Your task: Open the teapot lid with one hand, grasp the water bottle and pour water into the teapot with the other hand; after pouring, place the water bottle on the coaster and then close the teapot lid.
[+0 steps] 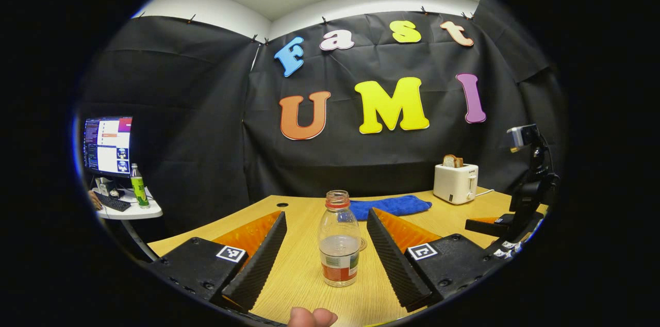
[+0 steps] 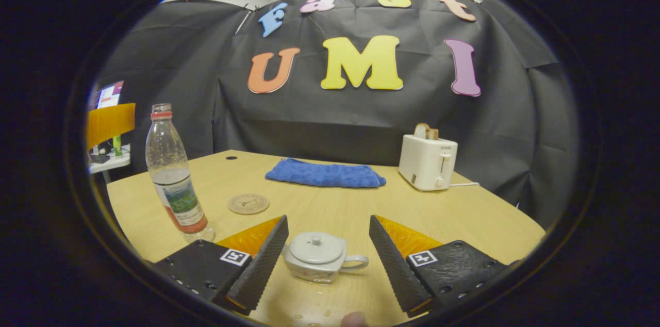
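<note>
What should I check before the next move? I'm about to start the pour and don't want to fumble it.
1. Left tongs open, straddling the water bottle: ok.
2. Bottle upright, uncapped, water inside: ok.
3. Right tongs open, teapot between the fingers: ok.
4. Teapot lid off: not ok, it sits on the pot.
5. Coaster bare on the table: ok.
6. Droplets on the table near the teapot; whether the pot already holds water: cannot tell.

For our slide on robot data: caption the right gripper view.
Open right gripper brackets a small grey lidded teapot on the wooden table, clear plastic water bottle at left.
</note>
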### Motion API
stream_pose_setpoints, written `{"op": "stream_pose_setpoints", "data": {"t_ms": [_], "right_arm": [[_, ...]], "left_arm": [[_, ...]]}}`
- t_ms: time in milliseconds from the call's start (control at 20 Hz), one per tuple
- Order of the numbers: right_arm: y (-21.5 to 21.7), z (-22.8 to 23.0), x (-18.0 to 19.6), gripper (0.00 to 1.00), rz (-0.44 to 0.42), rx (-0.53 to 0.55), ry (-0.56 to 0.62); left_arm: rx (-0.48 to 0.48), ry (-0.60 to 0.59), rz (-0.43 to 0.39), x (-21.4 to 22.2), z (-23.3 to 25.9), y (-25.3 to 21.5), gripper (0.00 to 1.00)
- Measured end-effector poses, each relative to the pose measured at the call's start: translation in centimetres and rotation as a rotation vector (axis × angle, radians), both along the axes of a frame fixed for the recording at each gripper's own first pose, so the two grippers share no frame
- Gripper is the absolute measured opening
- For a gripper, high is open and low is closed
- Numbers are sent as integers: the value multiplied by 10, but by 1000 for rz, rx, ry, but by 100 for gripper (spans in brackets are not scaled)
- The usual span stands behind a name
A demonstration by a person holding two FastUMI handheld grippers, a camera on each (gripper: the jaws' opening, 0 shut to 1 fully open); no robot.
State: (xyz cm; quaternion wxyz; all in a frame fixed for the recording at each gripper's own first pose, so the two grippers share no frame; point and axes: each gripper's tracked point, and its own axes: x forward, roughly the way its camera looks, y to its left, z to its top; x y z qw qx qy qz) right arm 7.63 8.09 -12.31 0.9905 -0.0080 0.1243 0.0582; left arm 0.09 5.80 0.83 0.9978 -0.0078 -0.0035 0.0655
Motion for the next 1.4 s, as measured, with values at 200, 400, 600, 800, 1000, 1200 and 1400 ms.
{"op": "stream_pose_setpoints", "data": {"t_ms": [200, 400, 600, 800, 1000, 1200, 1400], "right_arm": [[5, -8, 8, 82, -3, -5, 11], [13, -8, 12, 55, 16, -21, 12], [19, -12, 12, 25, 27, -25, 33], [12, -12, 15, 2, 22, -34, 23], [12, -10, 15, 0, 40, -25, 10], [14, -2, 14, 0, 76, -21, -11], [9, 17, 13, 0, 88, -22, -41]], "left_arm": [[-5, 4, 13, 1, -2, 7, 98], [-5, 12, 20, 1, -4, 10, 98], [-3, 15, 20, 2, -5, 12, 98], [2, 12, 28, 2, -5, 14, 98], [-7, 15, 20, 3, -8, 12, 98], [-51, 28, 11, 1, -19, 14, 98], [-63, 95, -45, -4, -46, 3, 98]]}}
